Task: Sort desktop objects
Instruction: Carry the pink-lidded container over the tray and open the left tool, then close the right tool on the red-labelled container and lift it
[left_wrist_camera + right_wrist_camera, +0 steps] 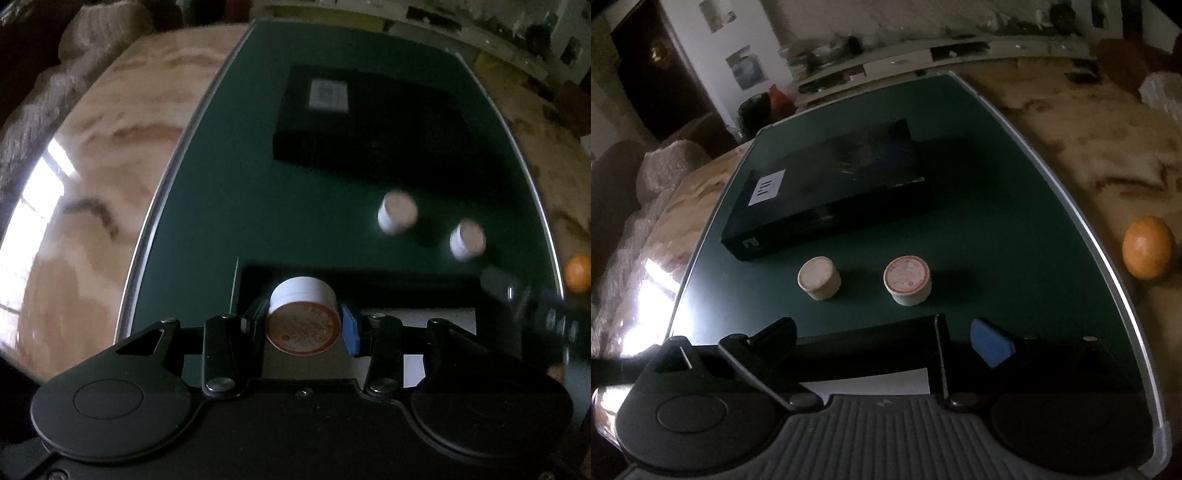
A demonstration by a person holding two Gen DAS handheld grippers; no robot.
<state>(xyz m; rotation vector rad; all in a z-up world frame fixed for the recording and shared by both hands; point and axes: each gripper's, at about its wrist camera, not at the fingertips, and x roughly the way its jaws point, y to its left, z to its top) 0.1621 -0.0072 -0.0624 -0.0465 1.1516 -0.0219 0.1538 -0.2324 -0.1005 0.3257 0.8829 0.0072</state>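
My left gripper [303, 325] is shut on a small white round jar [302, 317] with an orange-rimmed label, held above the green mat [221, 206]. Two more small white jars [397, 216] [467, 240] stand on the mat ahead to the right, blurred. In the right wrist view the same two jars [819, 277] [907, 280] stand on the mat [997, 221] just beyond my right gripper [890, 339], which is open and empty. A flat black box [369, 122] [827, 184] with a white label lies behind the jars.
An orange [1148, 246] [578, 273] lies on the marbled table [110, 166] right of the mat's metal edge. Another black box with a white sheet [424, 314] lies under my grippers. Bubble-wrapped bundles [668, 166] sit at the far left.
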